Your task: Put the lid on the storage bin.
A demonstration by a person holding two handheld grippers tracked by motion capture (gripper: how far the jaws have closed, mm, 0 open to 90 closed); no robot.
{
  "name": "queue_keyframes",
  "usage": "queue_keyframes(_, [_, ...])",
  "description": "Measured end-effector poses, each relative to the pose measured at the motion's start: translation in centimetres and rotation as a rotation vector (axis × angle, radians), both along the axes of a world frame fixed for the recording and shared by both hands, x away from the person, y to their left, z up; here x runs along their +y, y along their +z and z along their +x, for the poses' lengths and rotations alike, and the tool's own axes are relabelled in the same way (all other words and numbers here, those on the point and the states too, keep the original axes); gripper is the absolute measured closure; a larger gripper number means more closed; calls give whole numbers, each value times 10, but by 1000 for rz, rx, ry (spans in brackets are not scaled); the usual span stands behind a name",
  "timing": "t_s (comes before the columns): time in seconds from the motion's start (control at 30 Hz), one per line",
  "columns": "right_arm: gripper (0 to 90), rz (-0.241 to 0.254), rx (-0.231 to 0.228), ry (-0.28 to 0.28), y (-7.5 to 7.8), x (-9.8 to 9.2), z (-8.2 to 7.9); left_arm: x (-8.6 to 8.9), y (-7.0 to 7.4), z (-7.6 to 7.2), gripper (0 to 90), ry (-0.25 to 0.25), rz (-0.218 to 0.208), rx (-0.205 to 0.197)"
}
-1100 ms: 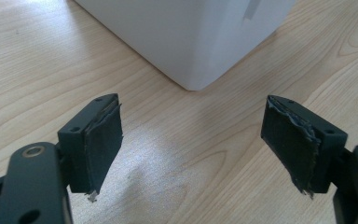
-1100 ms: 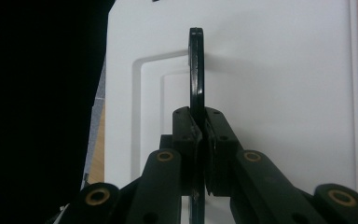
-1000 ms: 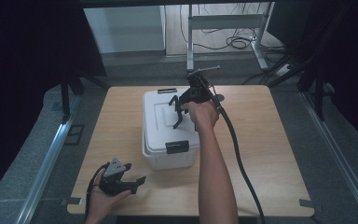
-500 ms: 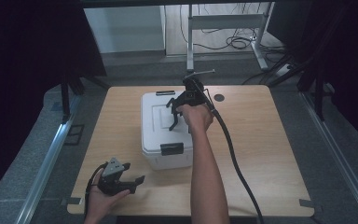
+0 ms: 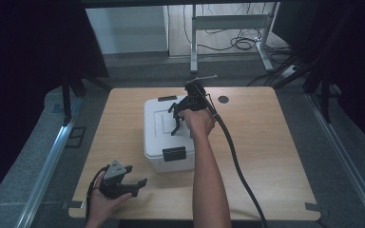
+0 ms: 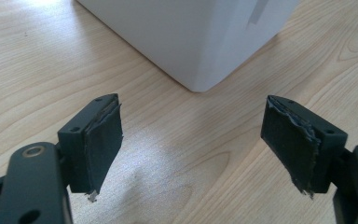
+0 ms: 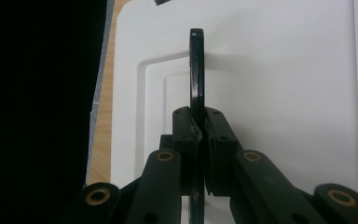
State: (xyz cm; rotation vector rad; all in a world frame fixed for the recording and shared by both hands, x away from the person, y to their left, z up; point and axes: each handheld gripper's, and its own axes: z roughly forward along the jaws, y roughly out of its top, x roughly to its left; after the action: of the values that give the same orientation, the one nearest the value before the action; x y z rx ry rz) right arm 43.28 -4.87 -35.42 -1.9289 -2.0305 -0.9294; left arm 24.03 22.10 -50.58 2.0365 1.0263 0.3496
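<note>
Lifted box (image 5: 164, 137) handle (image 7: 196, 70) shows clamped in right gripper (image 7: 199, 135) view.

We see a light wooden table (image 5: 275, 156) on grey carpet (image 5: 33, 156), dark curtains (image 5: 28, 42) at both sides, and a metal desk frame (image 5: 228, 21) with tangled cables (image 5: 242, 43) beyond.

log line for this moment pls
right gripper shut on black handle above white box lid | left gripper open, empty, near box corner on table
</note>
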Motion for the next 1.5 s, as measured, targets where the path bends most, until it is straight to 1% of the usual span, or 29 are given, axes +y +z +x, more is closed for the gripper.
queue_keyframes(0.1, [853, -4, 5, -2, -4, -1, 0, 0, 0, 0, 207, -1, 0, 0])
queue_keyframes(0.13, [853, 9, 13, -9, -8, -3, 1, 0, 0, 0, 207, 0, 0, 1])
queue_keyframes(0.17, [852, 18, 15, -10, -9, -4, 1, 0, 0, 0, 207, 0, 0, 1])
queue_keyframes(0.47, [835, 19, 4, 9, -10, -3, 1, 0, -1, 1, 207, 0, 3, 0])
queue_keyframes(0.57, [751, -6, 8, 49, -8, -2, 2, 0, -1, 1, 207, -1, 5, 1])
queue_keyframes(0.6, [751, -6, 8, 49, -8, -2, 2, 0, -1, 1, 207, -1, 5, 1])
queue_keyframes(0.63, [726, -13, -16, 55, -5, -4, 3, 0, -2, 2, 207, -1, 8, 4])
queue_keyframes(0.7, [694, -12, -26, 71, -3, -8, 3, 0, -3, 2, 207, 0, 10, 5])
queue_keyframes(0.77, [689, -10, -34, 73, -2, -11, 3, 0, -3, 2, 207, 1, 11, 4])
queue_keyframes(0.8, [674, -4, -48, 84, 0, -16, 3, 0, -3, 2, 207, 3, 13, 4])
queue_keyframes(0.83, [674, -4, -48, 84, 0, -16, 3, 0, -3, 2, 207, 3, 13, 4])
queue_keyframes(0.87, [661, 3, -61, 100, 1, -19, 2, 1, -3, 2, 207, 3, 15, 1])
queue_keyframes(0.97, [642, 14, -81, 127, 2, -22, -1, 1, -3, 2, 207, 5, 14, 0])
queue_keyframes(1.0, [642, 14, -81, 127, 2, -22, -1, 1, -3, 2, 207, 5, 14, 0])
queue_keyframes(1.03, [631, 17, -93, 148, 3, -23, -2, 1, -3, 2, 207, 5, 16, 0])
queue_keyframes(1.13, [613, 36, -124, 166, 5, -26, -4, 2, -3, 2, 207, 8, 20, -1])
queue_keyframes(1.27, [595, 32, -156, 196, 6, -31, -7, 3, -3, 2, 207, 13, 22, 0])
queue_keyframes(1.3, [595, 32, -156, 196, 6, -31, -7, 3, -3, 2, 207, 14, 21, -1])
queue_keyframes(1.33, [584, 25, -180, 207, 6, -35, -8, 3, -3, 2, 207, 17, 20, -2])
queue_keyframes(1.37, [584, 25, -180, 207, 6, -35, -8, 3, -3, 2, 207, 17, 20, -2])
queue_keyframes(1.4, [571, 17, -202, 221, 5, -42, -11, 3, -3, 2, 207, 17, 21, -2])
queue_keyframes(1.43, [571, 17, -202, 221, 5, -42, -11, 3, -3, 2, 207, 17, 21, -2])
queue_keyframes(1.47, [555, 9, -221, 225, 5, -49, -14, 3, -3, 2, 207, 17, 23, -2])
queue_keyframes(1.5, [546, 7, -231, 227, 4, -52, -15, 3, -3, 2, 207, 19, 23, -2])
